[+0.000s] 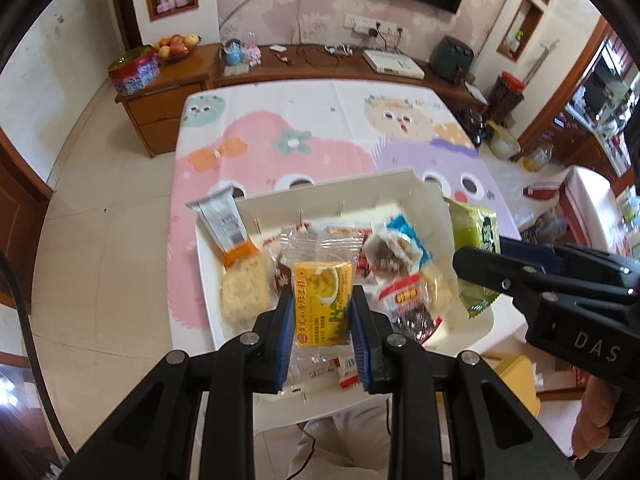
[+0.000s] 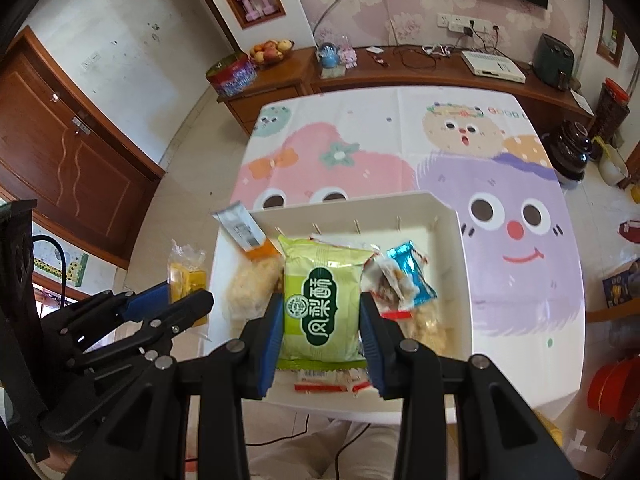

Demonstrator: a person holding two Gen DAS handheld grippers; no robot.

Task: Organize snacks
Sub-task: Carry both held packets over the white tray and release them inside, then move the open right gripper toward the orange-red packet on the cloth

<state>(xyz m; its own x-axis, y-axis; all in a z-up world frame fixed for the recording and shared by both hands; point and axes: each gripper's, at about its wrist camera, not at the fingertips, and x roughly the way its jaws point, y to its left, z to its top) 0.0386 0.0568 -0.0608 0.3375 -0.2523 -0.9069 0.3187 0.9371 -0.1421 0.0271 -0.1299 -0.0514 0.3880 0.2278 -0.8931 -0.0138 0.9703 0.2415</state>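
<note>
The left gripper (image 1: 320, 312) is pinching a yellow cake (image 1: 323, 304) in its clear wrapper, both blue pads (image 1: 285, 332) pressing on the packet's sides, and it is hanging above the near part of the white tray (image 1: 344, 190). The right gripper (image 2: 320, 320) is clamping a green pastry pack (image 2: 322, 304) the same way, its pads squeezing the pack's left and right edges, also over the tray. Seen from the left wrist, the right gripper is reaching in from about three o'clock with the green pack sticking up past the tray's right wall; seen from the right wrist, the left gripper is lying at about nine o'clock with the yellow cake left of the tray. Under the two held packs, more snacks are sitting in the tray: a pale rice cracker (image 1: 244, 292) with a grey and orange wrapper at ten o'clock, a blue-wrapped candy (image 2: 412, 276) at two o'clock, and red-and-white wrappers (image 2: 328, 386) along the near edge. The tray is resting on a table (image 2: 520, 272) covered by a cartoon-print cloth, and a wooden sideboard (image 2: 420, 76) is running along the far wall at twelve o'clock.
</note>
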